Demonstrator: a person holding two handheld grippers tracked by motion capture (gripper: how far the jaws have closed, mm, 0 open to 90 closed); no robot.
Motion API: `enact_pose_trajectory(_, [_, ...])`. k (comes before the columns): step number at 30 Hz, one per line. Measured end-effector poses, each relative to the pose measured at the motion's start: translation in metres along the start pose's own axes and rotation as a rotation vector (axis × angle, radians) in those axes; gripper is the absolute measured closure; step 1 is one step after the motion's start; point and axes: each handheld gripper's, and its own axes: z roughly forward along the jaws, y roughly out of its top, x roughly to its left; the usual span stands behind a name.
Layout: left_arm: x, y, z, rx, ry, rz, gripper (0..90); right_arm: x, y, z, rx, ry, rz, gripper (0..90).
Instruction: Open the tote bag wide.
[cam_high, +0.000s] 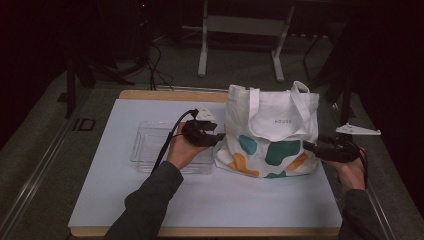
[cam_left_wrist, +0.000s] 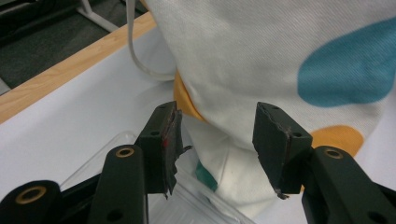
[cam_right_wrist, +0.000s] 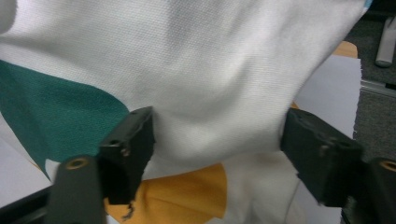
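A white cloth tote bag with teal, blue and orange patches stands upright on the white mat, its handles flopped over the front. My left gripper is at the bag's lower left side. Its jaws stand apart in the left gripper view, with the bag's cloth just beyond them and no pad pressing on it. My right gripper is at the bag's lower right side. Its jaws are wide apart, and the bag's cloth bulges into the gap.
A clear plastic tray lies on the mat left of the bag, under my left hand. The white mat covers a wooden tabletop. A metal stand is on the floor behind the table.
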Motion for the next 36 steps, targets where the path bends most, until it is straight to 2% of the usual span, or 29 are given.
enact_pose_trajectory(5, [0.006,0.007,0.008,0.006,0.0,0.005,50.9,-0.003,-0.002,-0.002,-0.006,-0.002,0.009,38.0])
enact_pose_trajectory(9, [0.013,0.015,0.014,-0.002,0.001,-0.006,51.0,-0.006,-0.002,-0.001,-0.002,0.004,0.02,37.4])
enact_pose_trajectory(13, [0.017,0.021,0.019,0.007,-0.012,-0.014,50.3,-0.009,0.001,0.003,0.015,-0.002,0.024,30.2])
enact_pose_trajectory(17, [0.017,0.023,0.026,-0.001,-0.02,-0.011,51.3,-0.011,0.004,0.006,0.041,0.026,0.035,33.0])
enact_pose_trajectory(20, [0.016,0.023,0.029,-0.003,-0.025,-0.007,57.9,-0.011,0.006,0.007,0.046,0.028,0.035,37.3])
enact_pose_trajectory(21, [0.013,0.023,0.032,0.0,-0.014,0.018,57.9,-0.012,0.006,0.007,0.042,0.029,0.034,39.4])
enact_pose_trajectory(22, [0.012,0.023,0.032,-0.003,-0.011,0.022,67.1,-0.014,0.006,0.007,0.03,0.029,0.049,46.3])
enact_pose_trajectory(25, [0.009,0.026,0.034,0.002,0.016,0.03,75.7,-0.018,0.005,0.006,0.01,0.028,0.079,57.0])
enact_pose_trajectory(28, [0.007,0.029,0.034,0.002,0.024,0.036,84.4,-0.019,0.005,0.006,0.005,0.014,0.094,65.1])
enact_pose_trajectory(33, [-0.001,0.032,0.033,0.008,0.038,0.065,87.7,-0.014,0.008,0.008,0.002,-0.016,0.081,81.8])
enact_pose_trajectory(36, [-0.002,0.032,0.031,0.008,0.037,0.075,88.0,-0.012,0.009,0.009,0.018,-0.03,0.067,87.7])
